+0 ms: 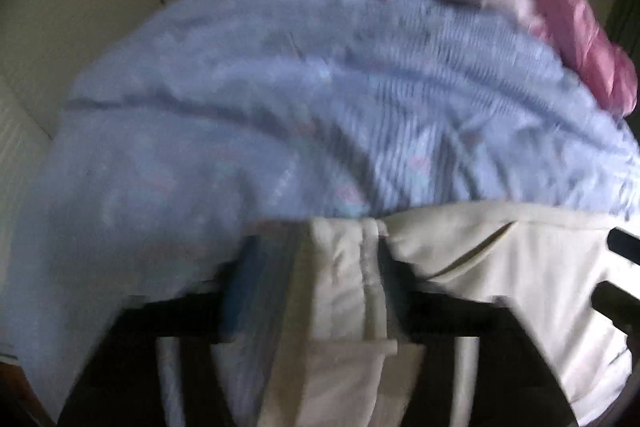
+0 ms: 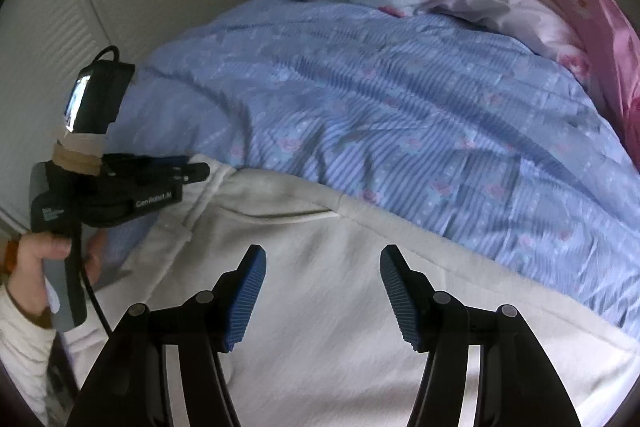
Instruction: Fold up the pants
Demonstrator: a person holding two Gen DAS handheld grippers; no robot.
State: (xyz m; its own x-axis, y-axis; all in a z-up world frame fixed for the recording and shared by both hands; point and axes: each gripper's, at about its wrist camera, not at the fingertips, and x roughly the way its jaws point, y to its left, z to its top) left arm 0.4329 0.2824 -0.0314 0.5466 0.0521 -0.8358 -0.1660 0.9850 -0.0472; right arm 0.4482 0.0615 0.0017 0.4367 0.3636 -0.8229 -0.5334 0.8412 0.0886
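Both my tongs sit at the cream pants (image 2: 320,307) spread on the blue bedspread (image 2: 400,107): right gripper (image 2: 323,297) gapes empty above the cloth, left gripper (image 1: 316,267) straddles a bunched fold, its hold unclear, so next I must pinch.

— What do the pants (image 2: 320,267) look like?
— Cream-white, soft fabric, spread flat across the lower half of the right wrist view.
— And the waistband?
— Toward the upper left, with a slit pocket beside it; one bunched fold runs down the left wrist view's centre.
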